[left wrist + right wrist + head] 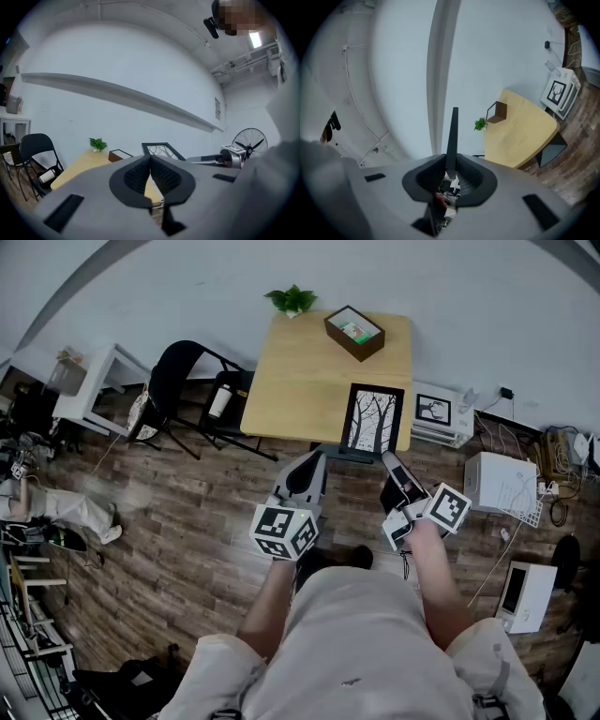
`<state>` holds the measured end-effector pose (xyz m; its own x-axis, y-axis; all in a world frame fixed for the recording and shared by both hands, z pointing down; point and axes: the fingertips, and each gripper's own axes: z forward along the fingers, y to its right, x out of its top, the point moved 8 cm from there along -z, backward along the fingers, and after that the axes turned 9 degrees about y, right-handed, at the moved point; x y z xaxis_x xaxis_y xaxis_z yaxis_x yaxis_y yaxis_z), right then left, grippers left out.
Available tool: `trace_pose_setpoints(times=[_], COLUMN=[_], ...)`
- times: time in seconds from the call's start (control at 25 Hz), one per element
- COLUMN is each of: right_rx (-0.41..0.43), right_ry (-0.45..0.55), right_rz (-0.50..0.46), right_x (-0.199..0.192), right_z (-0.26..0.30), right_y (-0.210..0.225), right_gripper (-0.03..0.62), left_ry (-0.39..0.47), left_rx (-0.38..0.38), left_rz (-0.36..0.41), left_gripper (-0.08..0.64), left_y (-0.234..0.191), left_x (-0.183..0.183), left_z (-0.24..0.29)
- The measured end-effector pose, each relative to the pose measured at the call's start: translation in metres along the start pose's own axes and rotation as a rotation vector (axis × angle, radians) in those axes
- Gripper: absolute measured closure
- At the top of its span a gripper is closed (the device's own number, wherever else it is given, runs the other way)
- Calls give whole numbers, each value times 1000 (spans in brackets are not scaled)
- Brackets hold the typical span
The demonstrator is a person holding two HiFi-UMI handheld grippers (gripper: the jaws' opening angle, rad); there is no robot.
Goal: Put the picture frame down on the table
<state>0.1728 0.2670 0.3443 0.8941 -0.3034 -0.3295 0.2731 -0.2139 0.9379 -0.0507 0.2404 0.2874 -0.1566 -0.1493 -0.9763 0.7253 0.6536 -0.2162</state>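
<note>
The picture frame (373,420), black with a bare-tree print, is held up over the wooden table's (300,381) near right corner. My right gripper (390,463) is shut on its lower edge. In the right gripper view the frame (453,136) shows edge-on as a thin dark strip rising from between the shut jaws of the gripper (451,166). My left gripper (310,465) hangs beside it to the left, shut with nothing in it. In the left gripper view the gripper (150,164) has its pads touching, and the frame (161,150) sits just beyond them, tilted.
A brown open box (354,332) and a small green plant (292,301) stand at the table's far edge. A black folding chair (183,390) is left of the table. A second small framed picture (433,411) rests on a white stand to the right, near white boxes (502,484).
</note>
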Motion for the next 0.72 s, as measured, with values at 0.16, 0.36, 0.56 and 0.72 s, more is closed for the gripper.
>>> trace_pose_setpoints(times=[0.16,0.36,0.56,0.72], right_rx=[-7,4,26,25], right_ry=[2,-11,-29,-36], right_rz=[-4,-12,17,20], right_x=[-6,-8,-9,-13], right_z=[-13,-14,-18,-22], right_y=[-3,-6,-8,-8], right_gripper=[525,525,525,525], left_ry=[-13,-24,-27,-32], left_rx=[0,23,32,37], left_rz=[0,-16,-24,-29], left_gripper=[552,552,552,552], left_y=[8,8,17,21], left_x=[-4,-7,-8,-14], left_z=[-11,-13,-15,-16])
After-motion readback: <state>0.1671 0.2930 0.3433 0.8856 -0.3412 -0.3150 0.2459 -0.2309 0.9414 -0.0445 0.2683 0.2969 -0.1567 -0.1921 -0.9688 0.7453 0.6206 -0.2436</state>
